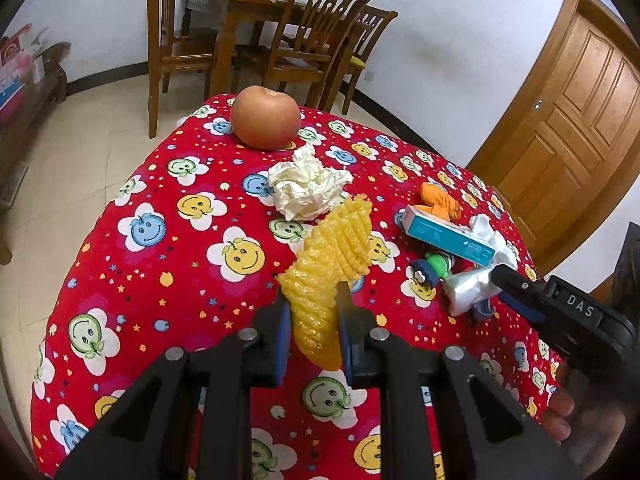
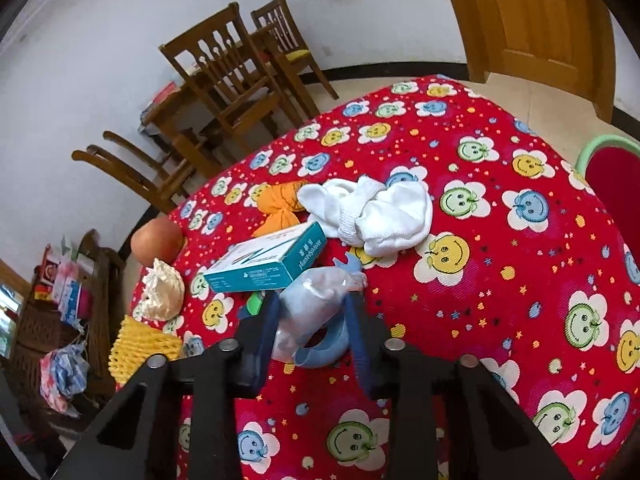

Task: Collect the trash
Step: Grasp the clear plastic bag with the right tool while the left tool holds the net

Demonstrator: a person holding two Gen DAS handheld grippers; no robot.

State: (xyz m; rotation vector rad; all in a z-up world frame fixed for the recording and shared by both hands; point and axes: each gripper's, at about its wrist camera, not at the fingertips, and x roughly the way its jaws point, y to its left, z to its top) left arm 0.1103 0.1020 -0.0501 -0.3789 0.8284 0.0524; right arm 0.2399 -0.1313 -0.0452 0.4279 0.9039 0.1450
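In the left wrist view my left gripper (image 1: 314, 312) is shut on a yellow foam fruit net (image 1: 336, 248), which sticks out ahead over the red smiley-print tablecloth (image 1: 160, 264). A crumpled tissue (image 1: 306, 188) lies just beyond the net. In the right wrist view my right gripper (image 2: 312, 320) has its pads against both sides of a crumpled clear plastic wrapper (image 2: 316, 300) with something blue in it. From the left wrist view the right gripper (image 1: 506, 290) shows at the right, on the same silvery wrapper (image 1: 468, 288).
An apple (image 1: 265, 117) stands at the table's far edge. A teal box (image 2: 268, 264), an orange cloth (image 2: 280, 204) and white socks (image 2: 384, 216) lie beyond the wrapper. A small green and blue toy (image 1: 432, 268) sits beside it. Wooden chairs (image 1: 312, 40) and a door (image 1: 580, 120) stand behind.
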